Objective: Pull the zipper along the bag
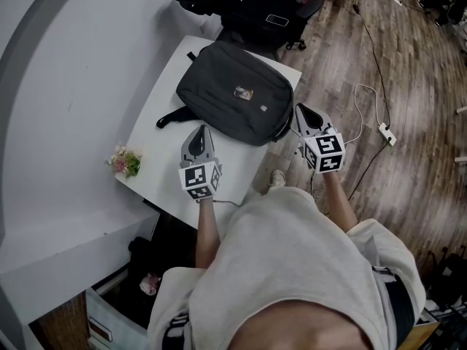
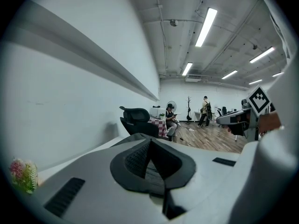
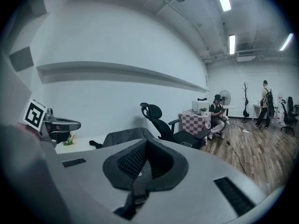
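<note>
The dark bag [image 1: 235,93] lay flat on the white table [image 1: 164,166], toward its far end. The left gripper [image 1: 202,131] and the right gripper [image 1: 299,109] hovered just beside the bag's near edge, each with its jaws pressed together on nothing. The zipper tab was too small to find, so this fit either a zipper waiting to be pulled or one already run along. A soft bag probably wants its cloth held taut beside the tab.

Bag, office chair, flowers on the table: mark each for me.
bag [image 1: 222,86], head view, on its dark top panel.
office chair [image 1: 254,12], head view, on its seat.
flowers [image 1: 125,161], head view, on the pink blooms.
</note>
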